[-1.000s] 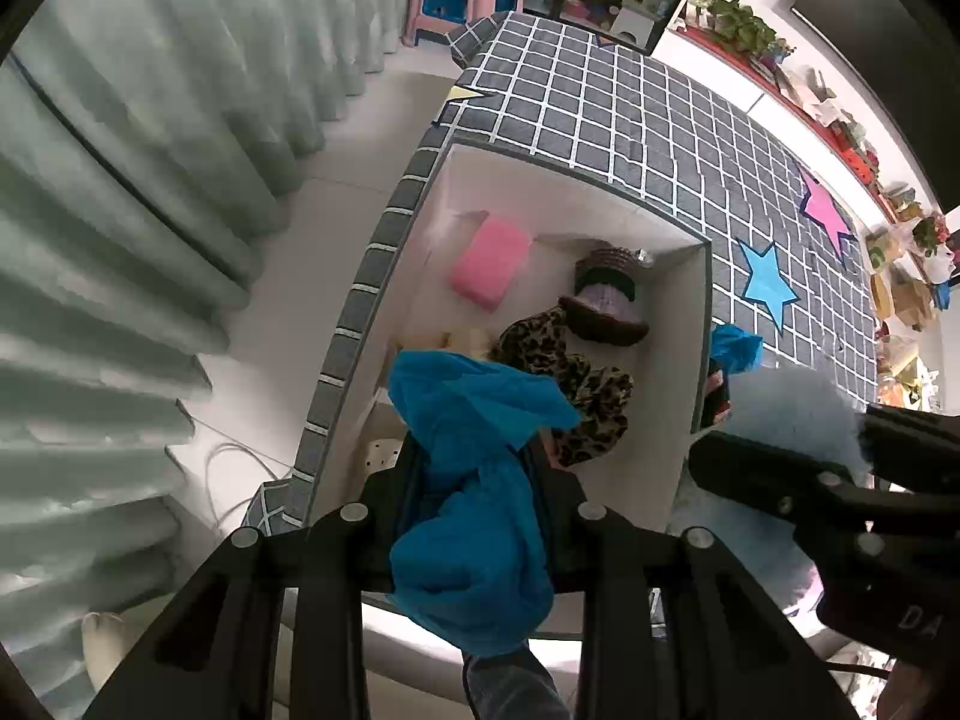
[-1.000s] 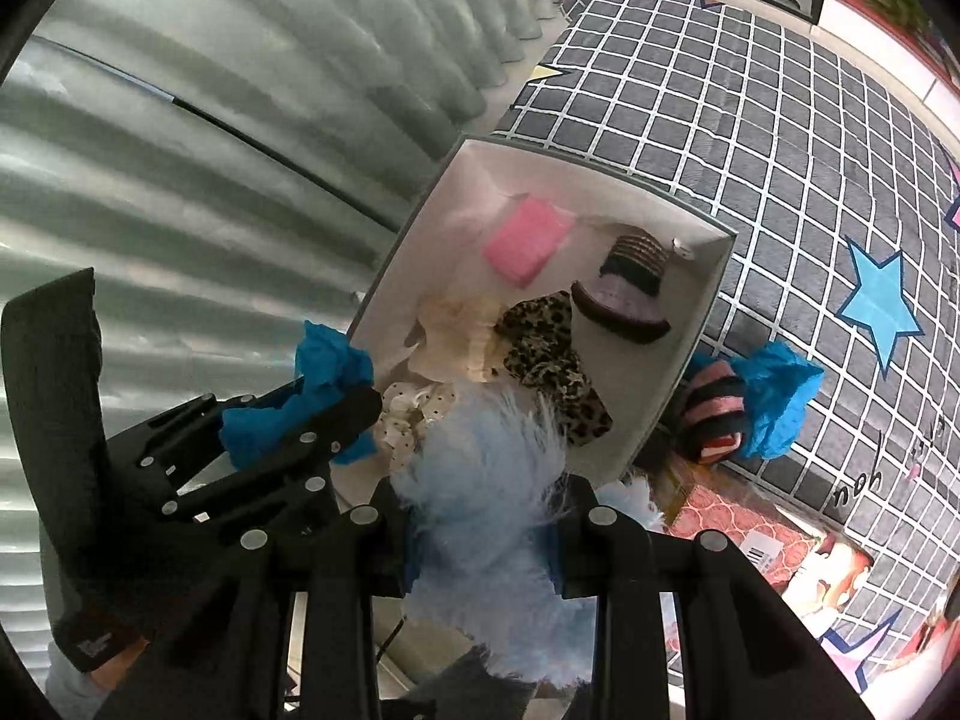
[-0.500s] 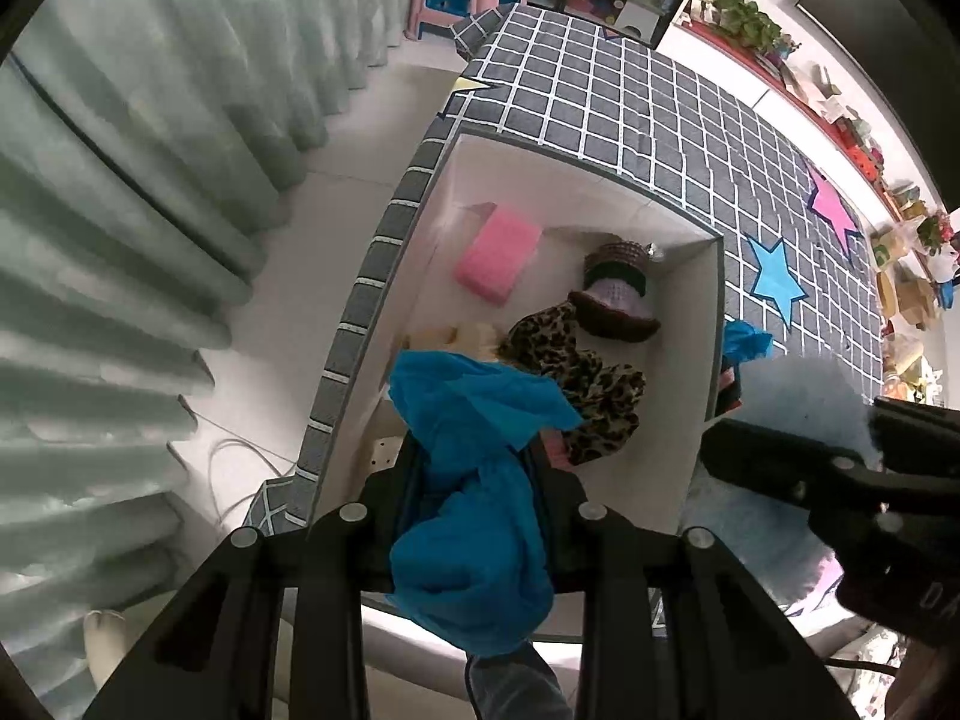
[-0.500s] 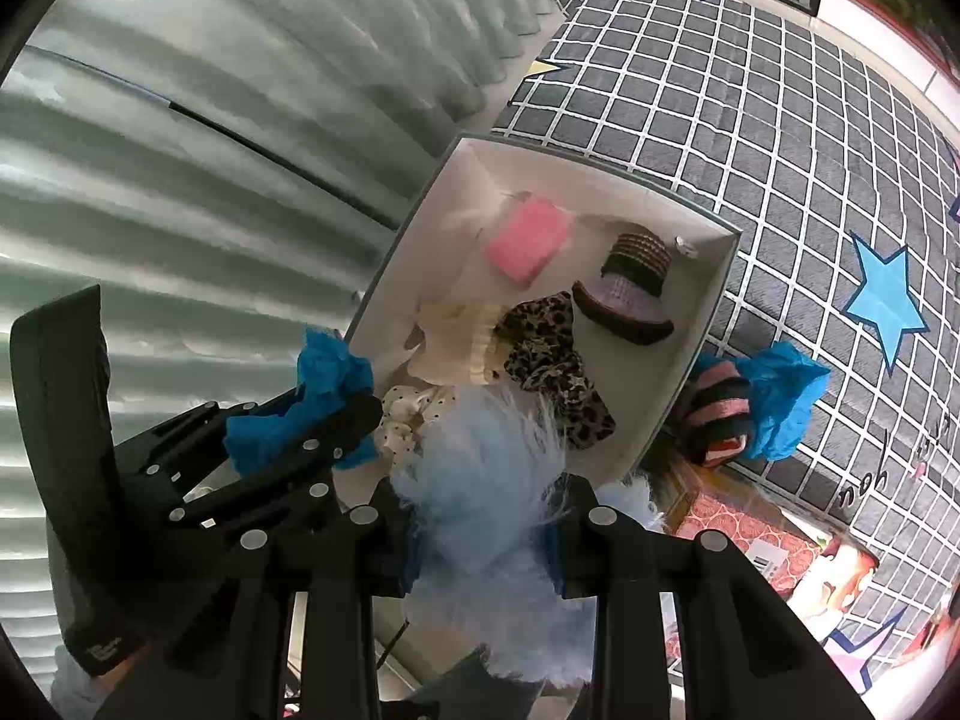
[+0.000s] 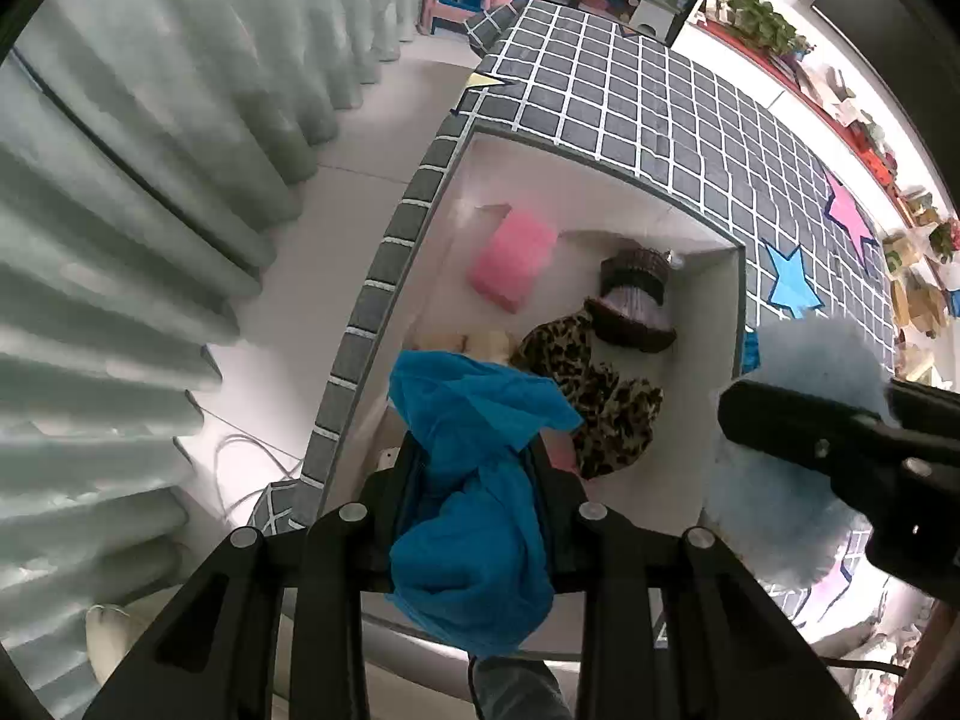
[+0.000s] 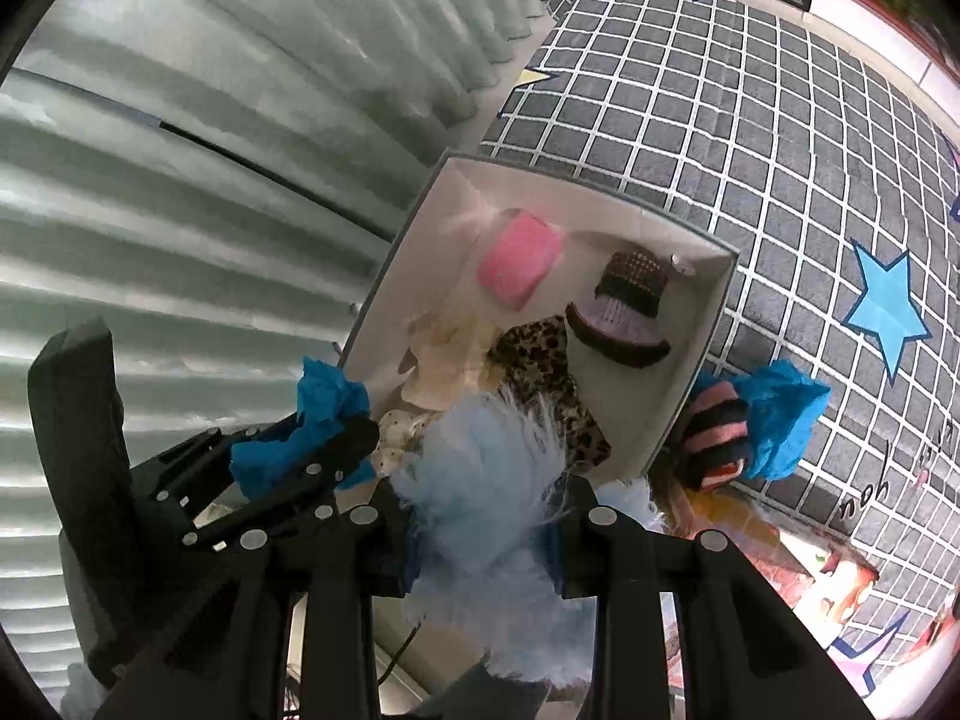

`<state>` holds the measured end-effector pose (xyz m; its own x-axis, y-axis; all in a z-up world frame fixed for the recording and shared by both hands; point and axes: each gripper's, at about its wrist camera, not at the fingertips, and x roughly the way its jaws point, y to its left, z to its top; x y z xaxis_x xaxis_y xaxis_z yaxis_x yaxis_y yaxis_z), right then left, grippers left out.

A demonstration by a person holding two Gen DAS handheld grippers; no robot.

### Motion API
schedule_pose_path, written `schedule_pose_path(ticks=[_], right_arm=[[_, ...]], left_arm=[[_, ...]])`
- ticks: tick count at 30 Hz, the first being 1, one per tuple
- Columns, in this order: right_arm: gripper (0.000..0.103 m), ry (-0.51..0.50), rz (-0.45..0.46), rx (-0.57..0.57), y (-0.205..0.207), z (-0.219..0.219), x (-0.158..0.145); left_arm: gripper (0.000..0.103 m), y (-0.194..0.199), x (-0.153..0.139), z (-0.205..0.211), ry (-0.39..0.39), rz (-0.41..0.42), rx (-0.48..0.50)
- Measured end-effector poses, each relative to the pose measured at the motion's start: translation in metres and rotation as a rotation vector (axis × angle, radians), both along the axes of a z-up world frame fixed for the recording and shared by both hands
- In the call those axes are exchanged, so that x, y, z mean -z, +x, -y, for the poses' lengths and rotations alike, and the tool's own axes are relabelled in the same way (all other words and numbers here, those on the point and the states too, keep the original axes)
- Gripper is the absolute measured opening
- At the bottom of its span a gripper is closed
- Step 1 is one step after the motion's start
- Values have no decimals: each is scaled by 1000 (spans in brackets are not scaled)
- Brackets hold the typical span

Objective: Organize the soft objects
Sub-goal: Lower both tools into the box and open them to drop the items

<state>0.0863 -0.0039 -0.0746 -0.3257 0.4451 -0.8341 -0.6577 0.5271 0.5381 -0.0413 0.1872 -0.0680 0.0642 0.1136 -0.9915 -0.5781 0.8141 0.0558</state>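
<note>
Blue cloth [image 5: 474, 480] is clamped in the left tool [image 5: 474, 468], which hangs over the near end of the white box [image 5: 738, 312]; pale-blue fluff [image 6: 480, 480] is clamped in the right tool [image 6: 480, 516], just beside the box's near corner. Inside lie a pink pad [image 5: 513, 258], a knit hat [image 5: 633, 306], a leopard cloth [image 5: 594, 396] and a cream piece [image 6: 444, 360]; a striped item [image 6: 714, 438] and another blue cloth [image 6: 780, 414] wait outside on the checked mat [image 6: 720, 120]. Likely risks: the two tools are near each other, so letting go together may knock them or tangle the loads. The blue cloth drapes wide and could catch the rim and slide out. The fluff's loose fibres may cling to the pads and lift back out, and it sits near the edge, so it could miss.
</note>
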Motion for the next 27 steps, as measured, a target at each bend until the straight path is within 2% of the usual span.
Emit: schedule_pose_path(ticks=[27], right_arm=[[32,20,-24,18,34,-44,28]], left_arm=[[34,26,36,-2,46,-58,-90]])
